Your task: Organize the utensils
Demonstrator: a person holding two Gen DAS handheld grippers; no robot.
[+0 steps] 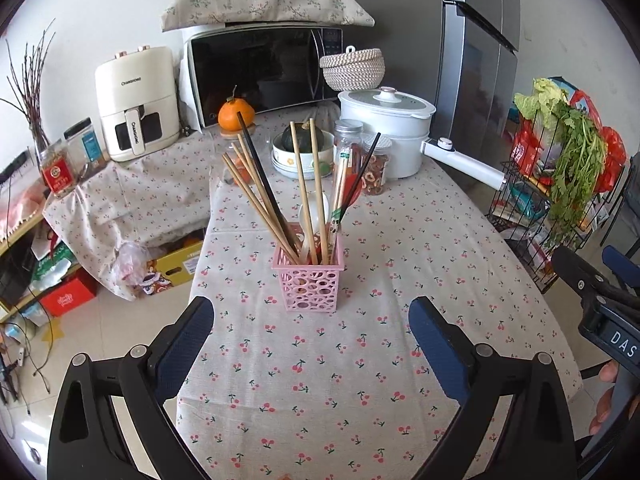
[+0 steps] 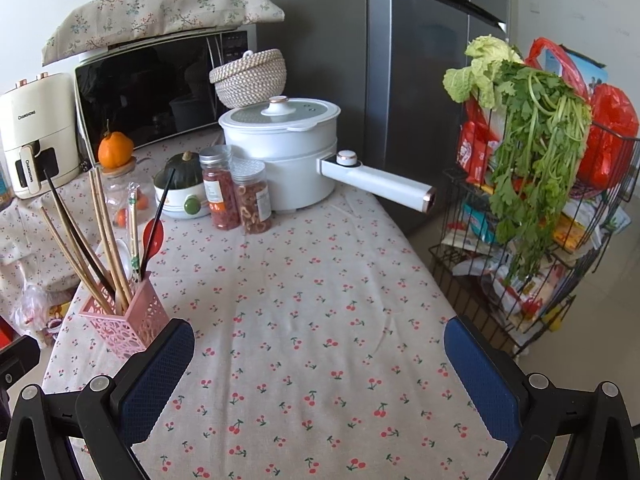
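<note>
A pink perforated utensil holder [image 1: 310,280] [image 2: 126,322] stands upright on the cherry-print tablecloth [image 1: 360,360] [image 2: 320,300]. Several wooden chopsticks [image 1: 260,196] [image 2: 106,232], black chopsticks [image 1: 262,178], a white spoon [image 1: 316,216] and a red spoon [image 2: 153,236] stick out of it. My left gripper [image 1: 312,326] hangs open just in front of the holder, nothing between its blue pads. My right gripper [image 2: 318,350] is open too, over bare cloth, with the holder beside its left finger [image 2: 160,372]. The right gripper's body [image 1: 600,308] shows at the left wrist view's right edge, held by a hand [image 1: 608,392].
At the table's far end stand a white pot with a long handle [image 1: 386,128] [image 2: 288,148], two spice jars [image 2: 236,196], a bowl with a green squash [image 1: 302,152], a microwave [image 1: 260,72] and an air fryer [image 1: 138,104]. A wire rack of greens [image 2: 532,208] stands right of the table.
</note>
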